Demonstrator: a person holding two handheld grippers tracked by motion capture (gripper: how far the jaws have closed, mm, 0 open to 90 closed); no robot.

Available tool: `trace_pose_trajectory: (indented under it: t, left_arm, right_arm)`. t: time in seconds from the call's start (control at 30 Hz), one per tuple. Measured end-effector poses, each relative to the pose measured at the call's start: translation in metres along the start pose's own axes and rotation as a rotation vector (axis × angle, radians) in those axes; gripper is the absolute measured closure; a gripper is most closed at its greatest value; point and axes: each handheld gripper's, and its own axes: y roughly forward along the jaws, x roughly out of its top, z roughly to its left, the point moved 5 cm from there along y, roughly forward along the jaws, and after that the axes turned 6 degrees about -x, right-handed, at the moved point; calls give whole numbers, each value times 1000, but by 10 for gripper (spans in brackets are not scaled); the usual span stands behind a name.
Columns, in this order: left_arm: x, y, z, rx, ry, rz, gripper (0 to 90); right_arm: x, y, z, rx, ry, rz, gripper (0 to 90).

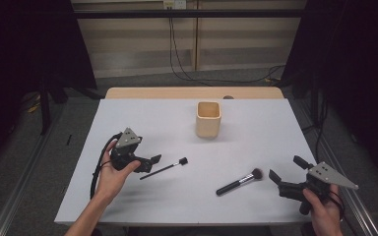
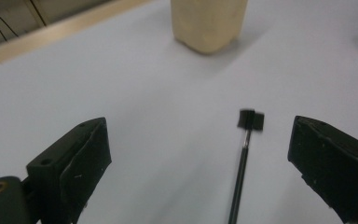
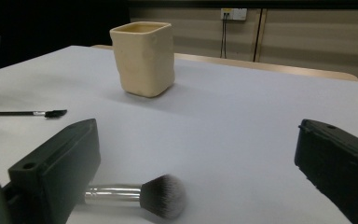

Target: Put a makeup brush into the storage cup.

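Observation:
A thin black brush (image 1: pixel 162 169) with a small flat head lies on the white table (image 1: pixel 142 118), left of centre. My left gripper (image 1: pixel 150 162) is open just left of its handle end. In the left gripper view the thin brush (image 2: pixel 243 151) lies between the spread jaws of the left gripper (image 2: pixel 200 135), nearer the right one, untouched. A thicker powder brush (image 1: pixel 238 183) with a silver ferrule lies right of centre. My right gripper (image 1: pixel 286 168) is open to its right. In the right gripper view the powder brush (image 3: pixel 161 196) lies low between the jaws of the right gripper (image 3: pixel 198 135).
A cream square cup (image 1: pixel 208 119) stands upright behind the middle of the table; the cup (image 2: pixel 207 23) is ahead of the left gripper and the cup (image 3: pixel 143 58) is ahead of the right. A wooden strip (image 1: pixel 192 92) runs along the far edge.

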Motion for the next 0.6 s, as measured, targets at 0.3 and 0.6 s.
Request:
trace_pose_trajectory:
  t: [0.3,0.6]
  left_arm:
    - [1,13,-6,-23,77,219,63]
    - [-11,23,-8,-111,68,450,69]
  right_arm:
    - [-1,1,1,12,-11,7,0]
    - [-2,0,2,11,-13,14,0]
